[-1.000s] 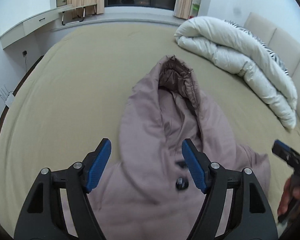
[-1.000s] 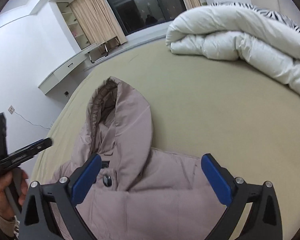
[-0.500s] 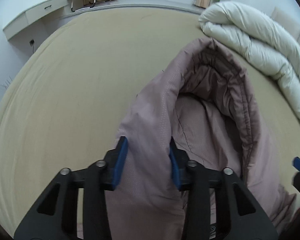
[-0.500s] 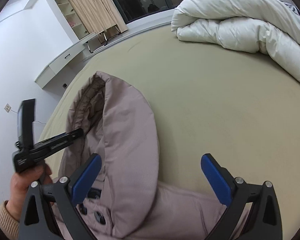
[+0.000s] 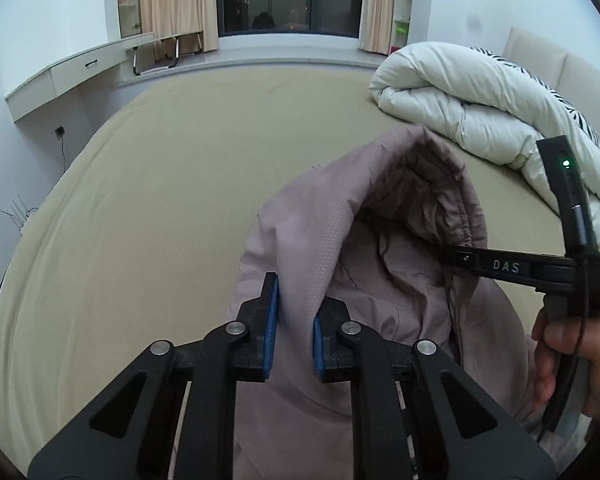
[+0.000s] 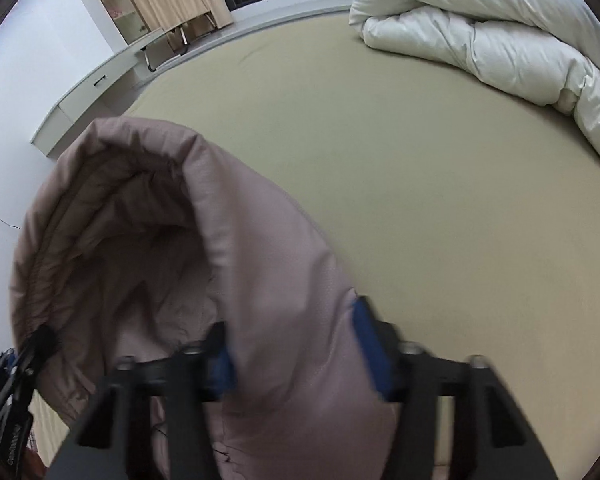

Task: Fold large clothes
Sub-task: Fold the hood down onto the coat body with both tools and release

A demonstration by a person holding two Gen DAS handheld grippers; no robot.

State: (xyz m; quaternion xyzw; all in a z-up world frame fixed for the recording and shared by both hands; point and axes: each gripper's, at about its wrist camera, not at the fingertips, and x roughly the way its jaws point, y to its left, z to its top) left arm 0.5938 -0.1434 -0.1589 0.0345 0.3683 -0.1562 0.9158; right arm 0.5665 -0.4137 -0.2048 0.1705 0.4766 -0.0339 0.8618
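From my left wrist camera, the left gripper (image 5: 294, 336) has just been closing and its blue pads now pinch a fold at the left edge of the hood (image 5: 332, 216) of the mauve padded coat (image 5: 380, 312). The hood stands up ahead of the jaws, its opening facing me, its peak pointing toward the far side of the bed (image 5: 160, 168). The coat's body falls toward the near edge, under my tools. At the right, the right gripper (image 5: 452, 258) reaches in level, its tip at the hood's other rim, with the hand (image 5: 572, 356) that carries it near the frame's right edge. A rolled white duvet (image 5: 472, 100) lies at the far right corner of the bed, well apart from the coat.

From my right wrist camera, the picture is smeared by motion, so I hedge a little: the right gripper (image 6: 296, 344) has just been closing, and the hood's right side (image 6: 276, 264) runs between its pads, which look pressed on the cloth.

As I judge it, both tools hold opposite sides of the hood, about equally near. The coat's long axis runs from the hood back toward me, so the coming fold or lift turns on keeping the two grips level across that axis.
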